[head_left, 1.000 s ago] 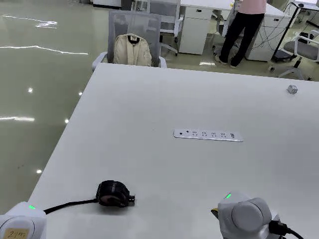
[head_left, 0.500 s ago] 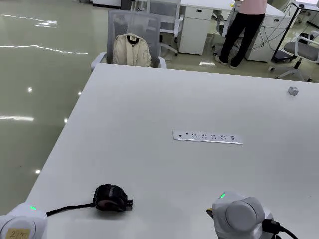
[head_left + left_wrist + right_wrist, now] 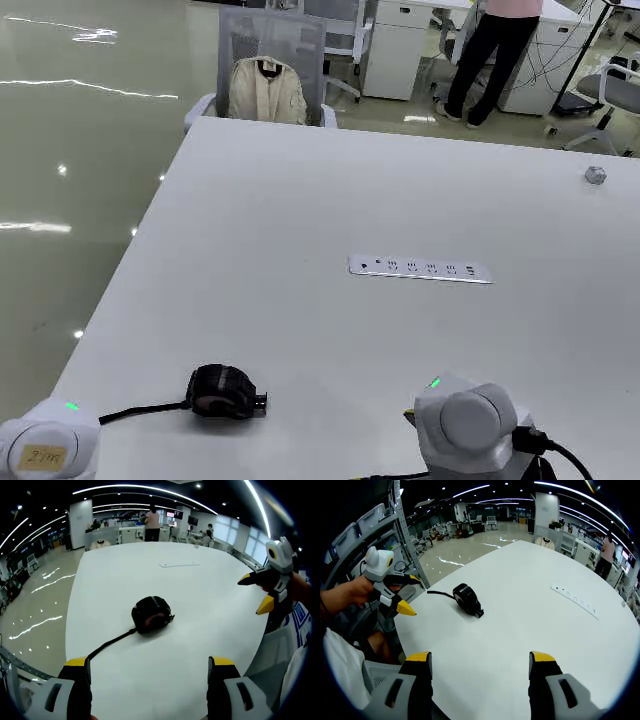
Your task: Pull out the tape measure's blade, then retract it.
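A black tape measure (image 3: 225, 390) lies on the white table (image 3: 300, 210) near its front edge, and its black strap (image 3: 140, 410) trails off to the left. Its blade is drawn in. My left gripper (image 3: 149, 667) is open and empty, a short way back from the tape measure (image 3: 151, 614). My right gripper (image 3: 480, 657) is also open and empty, with the tape measure (image 3: 467, 599) ahead and slightly left of it. Each gripper shows in the other's view: the right gripper (image 3: 256, 592) and the left gripper (image 3: 411, 596), both with jaws apart. Neither touches the tape measure.
A white power strip (image 3: 420, 269) lies flat mid-table. A small grey object (image 3: 595, 175) sits at the far right. Behind the table's far edge stands a grey chair with a beige jacket (image 3: 265, 90), and a person (image 3: 495, 50) stands farther back. The table's left edge runs close to the tape measure.
The right gripper has drifted a little to the left along the front edge. The tape measure and its strap lie where they were. The head view has shifted slightly.
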`<state>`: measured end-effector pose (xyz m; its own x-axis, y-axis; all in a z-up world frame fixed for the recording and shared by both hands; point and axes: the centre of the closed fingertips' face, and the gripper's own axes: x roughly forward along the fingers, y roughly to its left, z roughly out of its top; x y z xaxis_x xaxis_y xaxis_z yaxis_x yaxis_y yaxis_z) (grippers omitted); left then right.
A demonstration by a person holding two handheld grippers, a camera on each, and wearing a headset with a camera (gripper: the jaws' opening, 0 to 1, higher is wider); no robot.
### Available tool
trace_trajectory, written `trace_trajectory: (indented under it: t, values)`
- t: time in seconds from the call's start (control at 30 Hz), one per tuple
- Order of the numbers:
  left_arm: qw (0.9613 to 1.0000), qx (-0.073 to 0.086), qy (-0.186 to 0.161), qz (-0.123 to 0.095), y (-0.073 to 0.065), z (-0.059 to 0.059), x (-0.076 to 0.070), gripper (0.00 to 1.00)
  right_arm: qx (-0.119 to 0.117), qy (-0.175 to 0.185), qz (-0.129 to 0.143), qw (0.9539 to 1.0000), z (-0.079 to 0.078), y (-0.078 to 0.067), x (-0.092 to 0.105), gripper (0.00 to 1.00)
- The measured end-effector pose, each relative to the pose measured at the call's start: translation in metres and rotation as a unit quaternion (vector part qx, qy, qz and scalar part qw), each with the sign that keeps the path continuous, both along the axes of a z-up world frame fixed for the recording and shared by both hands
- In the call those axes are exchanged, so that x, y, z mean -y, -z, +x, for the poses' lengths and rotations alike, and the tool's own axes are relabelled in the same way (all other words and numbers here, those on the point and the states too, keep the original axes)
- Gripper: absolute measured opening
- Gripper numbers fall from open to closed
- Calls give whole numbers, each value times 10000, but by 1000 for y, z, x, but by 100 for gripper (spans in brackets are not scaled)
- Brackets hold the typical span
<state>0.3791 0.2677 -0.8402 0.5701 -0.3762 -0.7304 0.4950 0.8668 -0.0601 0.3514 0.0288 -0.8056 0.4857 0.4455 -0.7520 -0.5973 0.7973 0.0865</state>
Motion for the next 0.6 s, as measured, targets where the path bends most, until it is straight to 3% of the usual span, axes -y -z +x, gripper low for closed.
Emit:
trace_trajectory:
  t: [0.6]
  values:
    - [9999,-49,94,57,7,14,3,93,-62,-158,17,9999,13,9,-9,80]
